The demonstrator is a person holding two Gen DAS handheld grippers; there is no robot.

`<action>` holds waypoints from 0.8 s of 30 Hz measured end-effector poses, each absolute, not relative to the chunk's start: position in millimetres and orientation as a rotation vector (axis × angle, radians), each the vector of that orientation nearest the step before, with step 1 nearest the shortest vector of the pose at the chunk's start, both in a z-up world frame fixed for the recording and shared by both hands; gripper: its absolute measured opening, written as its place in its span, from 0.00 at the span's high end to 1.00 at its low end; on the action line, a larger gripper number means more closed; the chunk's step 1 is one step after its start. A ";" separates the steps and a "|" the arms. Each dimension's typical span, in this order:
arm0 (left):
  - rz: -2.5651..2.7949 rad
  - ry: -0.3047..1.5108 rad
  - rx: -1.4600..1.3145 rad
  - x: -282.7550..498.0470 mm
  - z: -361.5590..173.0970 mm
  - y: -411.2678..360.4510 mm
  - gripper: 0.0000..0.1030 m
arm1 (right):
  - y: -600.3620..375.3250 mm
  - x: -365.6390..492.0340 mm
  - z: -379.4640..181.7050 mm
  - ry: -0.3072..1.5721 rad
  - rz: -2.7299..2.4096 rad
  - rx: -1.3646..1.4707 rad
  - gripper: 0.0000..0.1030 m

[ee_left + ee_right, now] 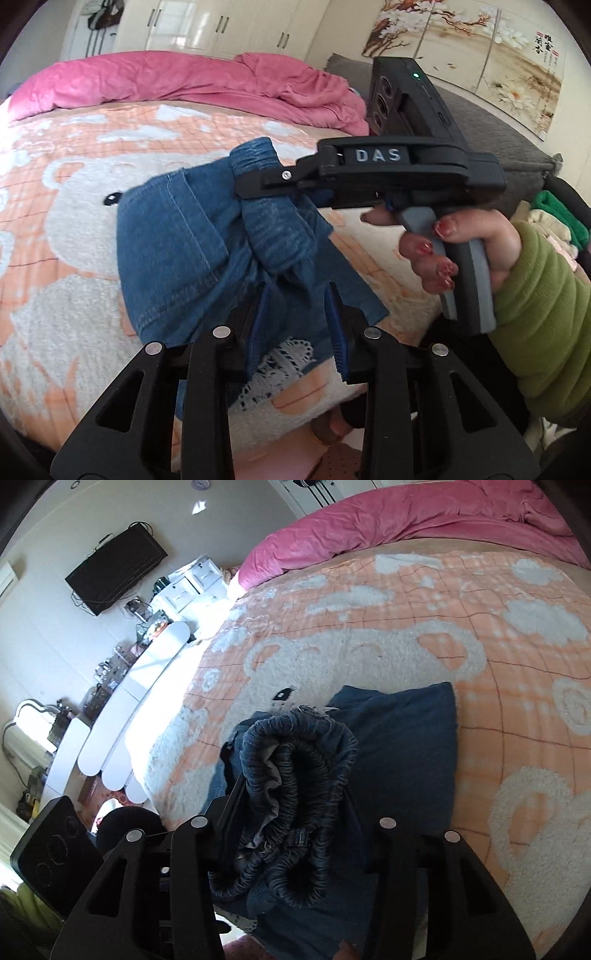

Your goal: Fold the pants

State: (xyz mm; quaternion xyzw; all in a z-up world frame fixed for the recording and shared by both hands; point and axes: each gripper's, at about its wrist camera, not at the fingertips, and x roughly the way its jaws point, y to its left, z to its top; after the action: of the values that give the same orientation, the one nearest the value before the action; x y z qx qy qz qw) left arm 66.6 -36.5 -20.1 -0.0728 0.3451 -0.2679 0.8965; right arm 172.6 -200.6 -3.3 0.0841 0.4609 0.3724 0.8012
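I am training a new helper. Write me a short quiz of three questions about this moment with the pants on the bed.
1. True or false: the right gripper is clamped on the gathered elastic waistband of the blue denim pants.
2. Multiple choice: what lies heaped at the far end of the bed? A) a pink duvet B) a grey towel C) a yellow pillow
3. Fill in: the pants lie on an orange blanket with a white ____ pattern.

Key: 1 true; 2 A; 3 bear. The left gripper also has denim between its blue pads.
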 end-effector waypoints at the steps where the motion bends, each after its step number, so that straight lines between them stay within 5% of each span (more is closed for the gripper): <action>1: -0.563 0.731 -0.148 69.3 -23.2 -41.6 0.77 | -204.9 178.5 -11.5 1.028 0.771 0.194 0.56; 4: -0.573 0.758 -0.143 68.3 -26.5 -47.3 0.77 | -215.1 188.1 -36.2 1.115 0.729 0.234 0.55; 8: -0.579 0.742 -0.153 62.9 -24.6 -46.7 0.76 | -217.1 186.3 -34.2 1.107 0.709 0.206 0.41; 24: -0.488 0.690 -0.227 43.5 -10.4 -12.2 0.35 | -241.2 144.4 23.0 0.830 0.658 0.004 0.24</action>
State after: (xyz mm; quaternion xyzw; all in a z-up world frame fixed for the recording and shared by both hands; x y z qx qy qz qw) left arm 43.5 -12.2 -10.4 -0.1098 0.3343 -0.2365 0.9057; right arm 144.4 -241.2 23.0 0.0020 0.3960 0.3137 0.8630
